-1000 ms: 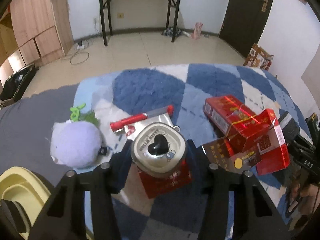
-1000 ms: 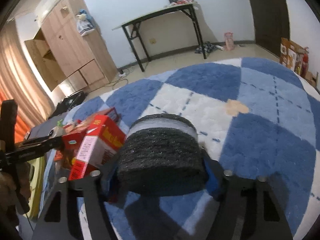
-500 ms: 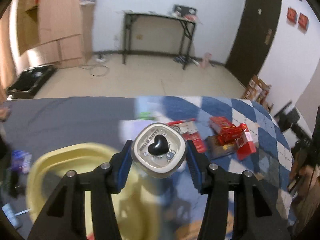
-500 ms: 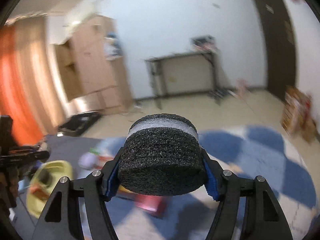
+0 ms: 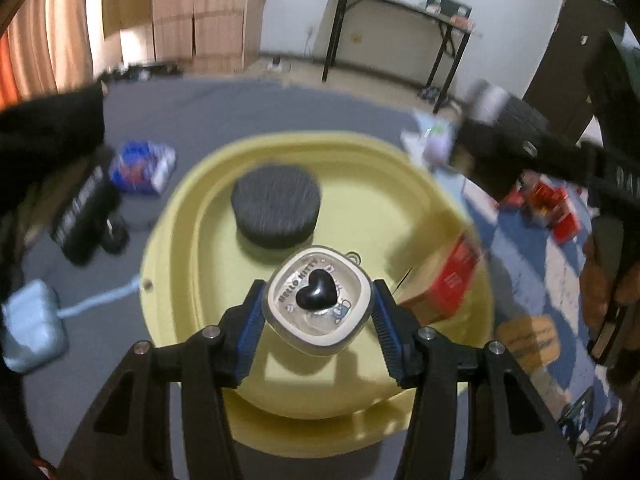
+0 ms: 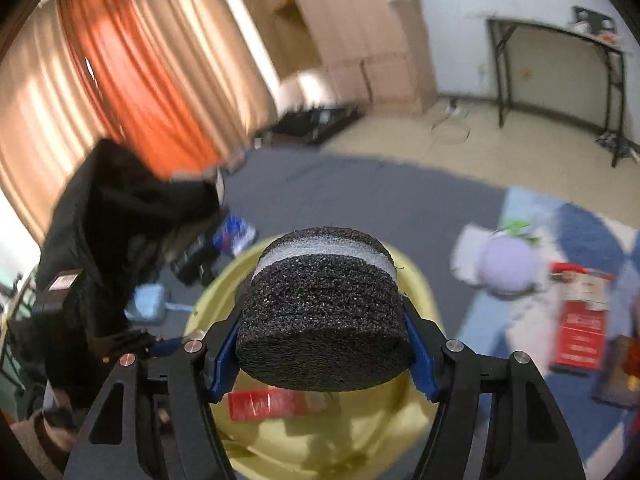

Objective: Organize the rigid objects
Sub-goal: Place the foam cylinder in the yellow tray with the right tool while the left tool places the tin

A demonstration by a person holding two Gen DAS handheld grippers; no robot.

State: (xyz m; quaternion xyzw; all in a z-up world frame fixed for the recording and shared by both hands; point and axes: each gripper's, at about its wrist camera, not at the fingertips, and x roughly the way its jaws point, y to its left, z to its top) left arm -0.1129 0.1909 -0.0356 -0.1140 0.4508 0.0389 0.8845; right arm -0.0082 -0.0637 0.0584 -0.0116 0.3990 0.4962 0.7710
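My left gripper is shut on a small square tin with a black heart on its lid, held above the yellow basin. In the basin lie a dark round foam disc and a red and tan box. My right gripper is shut on a black foam disc with a white layer, which hangs over the near side of the yellow basin. A red box shows in the basin under it. In the left wrist view the right gripper comes in blurred from the upper right.
The basin sits on a grey cover beside a blue and white checked rug. Red boxes and a purple plush ball lie on the rug. Left of the basin are a black device, a blue packet and a pale blue charger. A dark garment lies at the left.
Both grippers swung left from the rug to over the yellow basin, each keeping hold of its object. The red boxes and the plush ball now lie off to the right.
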